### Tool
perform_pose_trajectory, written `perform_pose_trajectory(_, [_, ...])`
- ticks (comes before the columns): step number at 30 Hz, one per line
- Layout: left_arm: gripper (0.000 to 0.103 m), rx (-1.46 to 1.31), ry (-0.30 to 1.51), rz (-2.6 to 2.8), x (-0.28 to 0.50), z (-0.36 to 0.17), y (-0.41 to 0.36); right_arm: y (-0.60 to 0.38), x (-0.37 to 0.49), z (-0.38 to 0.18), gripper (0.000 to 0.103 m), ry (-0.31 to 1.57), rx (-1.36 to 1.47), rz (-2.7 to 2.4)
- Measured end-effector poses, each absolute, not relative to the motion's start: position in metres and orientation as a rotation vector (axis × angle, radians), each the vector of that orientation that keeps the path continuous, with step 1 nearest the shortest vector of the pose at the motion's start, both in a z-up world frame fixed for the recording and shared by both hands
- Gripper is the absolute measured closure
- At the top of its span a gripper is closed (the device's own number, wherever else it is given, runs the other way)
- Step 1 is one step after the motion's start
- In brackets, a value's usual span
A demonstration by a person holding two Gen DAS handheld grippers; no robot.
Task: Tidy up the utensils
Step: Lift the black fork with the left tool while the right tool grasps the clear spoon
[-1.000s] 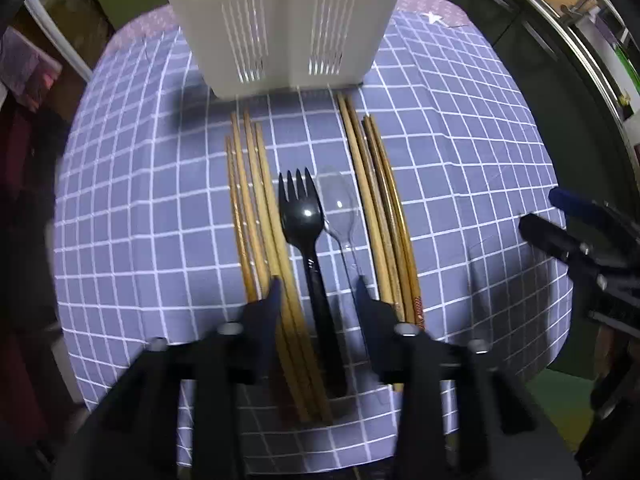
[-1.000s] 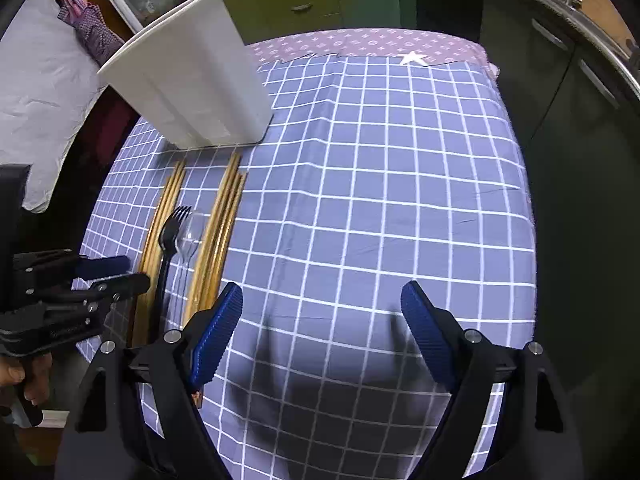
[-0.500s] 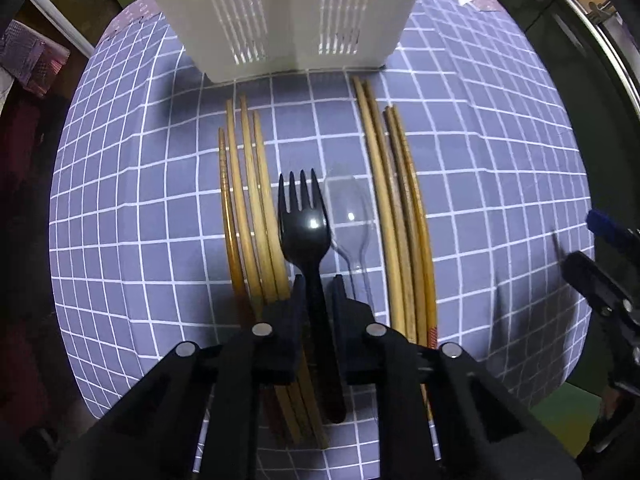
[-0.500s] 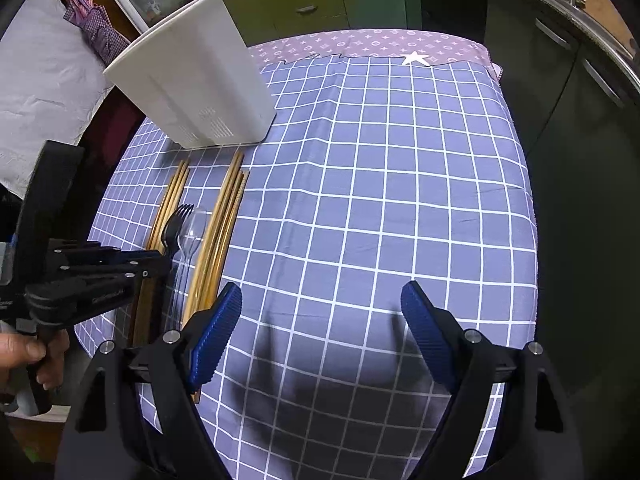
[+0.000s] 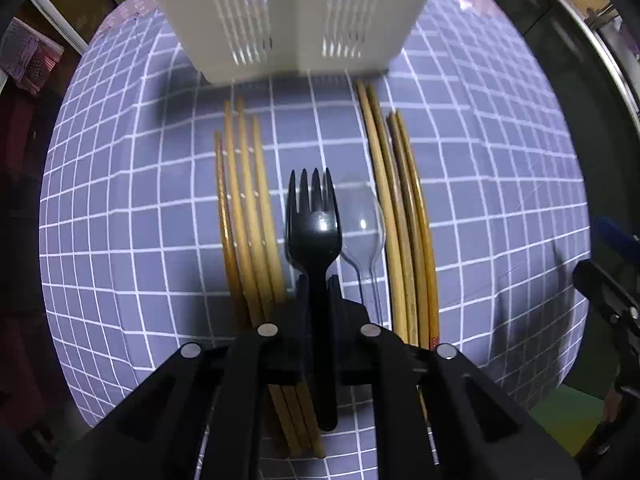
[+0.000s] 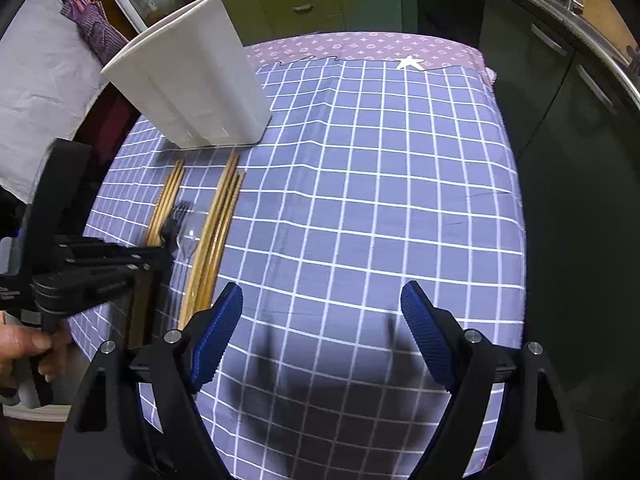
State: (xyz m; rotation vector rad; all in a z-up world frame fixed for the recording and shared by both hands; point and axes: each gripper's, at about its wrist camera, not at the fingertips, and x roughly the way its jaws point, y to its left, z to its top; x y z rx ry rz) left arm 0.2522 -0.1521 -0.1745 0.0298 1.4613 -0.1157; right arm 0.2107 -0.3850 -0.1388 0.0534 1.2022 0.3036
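Jaws on the left gripper (image 5: 319, 286) are clamped tight on the handle of the black plastic fork (image 5: 315, 236), pinching it just below the head, with the tines pointing up toward the white utensil holder (image 5: 288, 16) at the far end of the table. Fork is lying flat on the blue checked tablecloth (image 5: 500, 200) as far as I can tell, can't really say if it's lifted off the cloth at all. Right next to it on the right sits a clear plastic spoon (image 5: 362, 228), bowl basically touching the fork's head. Then you've got two bunches of wooden chopsticks: left bunch (image 5: 244, 216) just beside the fork, right bunch (image 5: 404, 216) on the other side of the spoon, all running lengthwise toward the holder. Left gripper is pointing pretty much straight down at the whole lineup. From the right wrist view you can see a hand (image 6: 20, 346) holding that left gripper's handle at the left edge. Right gripper (image 6: 322, 334) meanwhile has its blue-padded fingers (image 6: 218, 330) spread wide with nothing between them, just hanging over bare tablecloth well apart from the utensils. The holder (image 6: 188, 76) stands upright just beyond the chopstick tips, and a purple patterned cloth (image 6: 360, 46) peeks out at the table's far edge.
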Motion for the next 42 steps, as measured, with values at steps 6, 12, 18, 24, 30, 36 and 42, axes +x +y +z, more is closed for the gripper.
perform_pose_trajectory(6, [0.094,-0.031,1.314,-0.182,0.245,-0.141,-0.139,-0.381,0.212,-0.139,0.034,1.26,0.057,0.283])
perform_pose_trajectory(12, [0.094,-0.086,1.09,-0.2,0.223,-0.098,-0.113,-0.328,0.215,-0.141,0.055,1.348,0.02,0.354])
perform_pose_trajectory(18, [0.094,-0.068,0.942,-0.195,0.202,-0.071,-0.085,-0.263,0.231,-0.159,0.067,1.445,-0.051,0.367])
perform_pose_trajectory(24, [0.094,-0.063,0.921,-0.218,0.198,-0.069,-0.074,-0.238,0.241,-0.174,0.087,1.501,-0.049,0.351])
perform_pose_trajectory(30, [0.094,-0.071,0.91,-0.238,0.188,-0.068,-0.069,-0.222,0.245,-0.18,0.088,1.521,-0.061,0.328])
perform_pose_trajectory(36, [0.094,-0.075,0.91,-0.246,0.187,-0.071,-0.064,-0.209,0.253,-0.188,0.088,1.536,-0.083,0.278])
perform_pose_trajectory(42, [0.094,-0.08,0.907,-0.256,0.189,-0.071,-0.06,-0.196,0.253,-0.192,0.092,1.524,-0.122,0.248])
